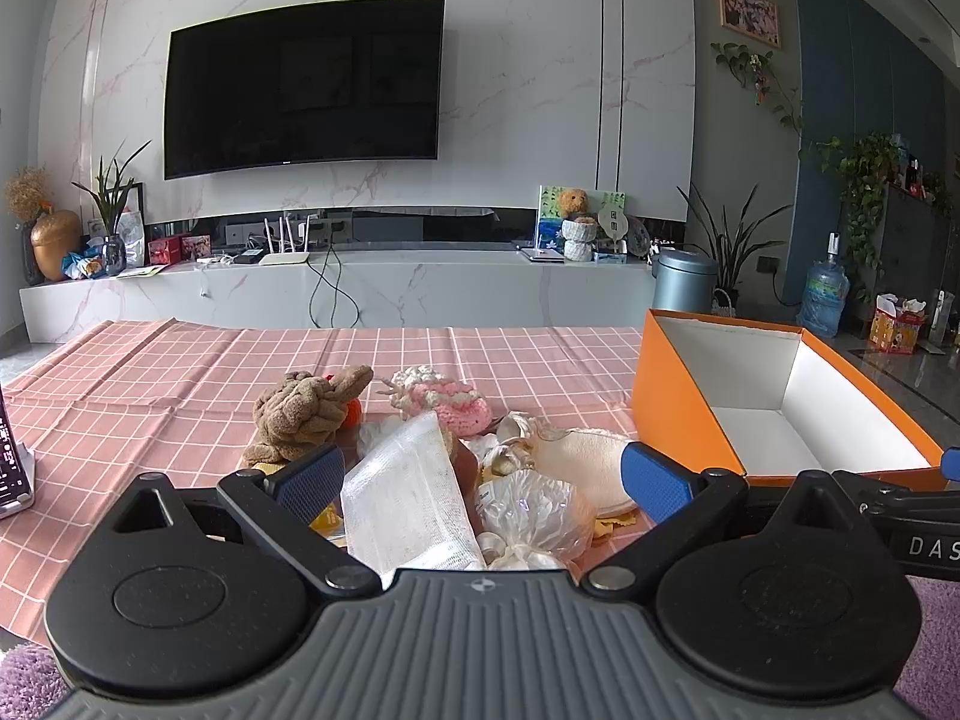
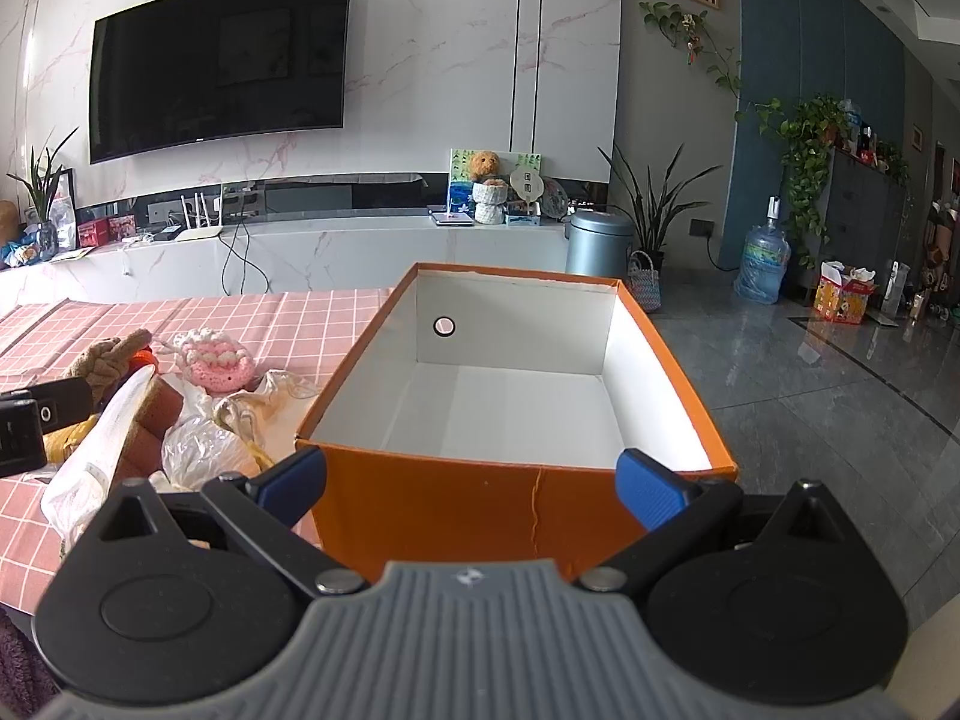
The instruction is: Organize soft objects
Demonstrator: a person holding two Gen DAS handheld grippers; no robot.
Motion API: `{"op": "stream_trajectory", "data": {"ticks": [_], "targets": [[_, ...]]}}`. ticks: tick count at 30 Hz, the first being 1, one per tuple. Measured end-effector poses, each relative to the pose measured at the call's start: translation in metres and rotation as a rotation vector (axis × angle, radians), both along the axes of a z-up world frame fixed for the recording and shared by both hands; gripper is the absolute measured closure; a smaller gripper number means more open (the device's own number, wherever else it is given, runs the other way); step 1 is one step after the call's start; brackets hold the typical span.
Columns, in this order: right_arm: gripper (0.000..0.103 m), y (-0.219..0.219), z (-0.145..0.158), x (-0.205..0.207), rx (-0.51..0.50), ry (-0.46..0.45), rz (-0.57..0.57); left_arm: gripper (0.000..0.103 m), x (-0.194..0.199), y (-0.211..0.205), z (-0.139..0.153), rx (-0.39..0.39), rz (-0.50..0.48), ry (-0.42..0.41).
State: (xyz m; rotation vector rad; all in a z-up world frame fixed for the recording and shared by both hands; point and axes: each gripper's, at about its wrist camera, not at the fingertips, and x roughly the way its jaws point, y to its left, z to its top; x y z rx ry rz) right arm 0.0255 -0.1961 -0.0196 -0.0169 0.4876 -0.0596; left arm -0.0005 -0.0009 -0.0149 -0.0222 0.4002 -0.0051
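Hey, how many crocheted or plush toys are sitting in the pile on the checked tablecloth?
2. The brown plush toy lies at the pile's far left; the pink crocheted piece sits just right of it, nearer the orange box. Others may be hidden under the bags.

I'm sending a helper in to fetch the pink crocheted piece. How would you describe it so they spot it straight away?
Start at the orange box on the pink checked tablecloth. Beside it lies a pile of soft things; at the pile's far edge, next to the brown plush toy, sits the pink crocheted piece. It alone is knitted pink yarn with white trim.
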Motion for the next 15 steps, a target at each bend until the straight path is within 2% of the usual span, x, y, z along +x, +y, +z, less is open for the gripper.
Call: {"op": "stream_trajectory", "data": {"ticks": [8,12,15], "targets": [[0.002,0.0017,0.0036,-0.0042,0.014,-0.009,0.024,0.001,-0.0017,-0.0004,0.0015,-0.011,-0.023,0.005],[0.002,-0.0005,0.0067,-0.0073,0.062,-0.036,0.087,0.011,-0.003,-0.0003,0.0026,-0.019,-0.064,0.02],[0.002,0.0056,0.0079,-0.0071,0.046,-0.047,0.125,0.021,0.0012,0.0049,0.004,-0.044,-0.098,0.056]]}}
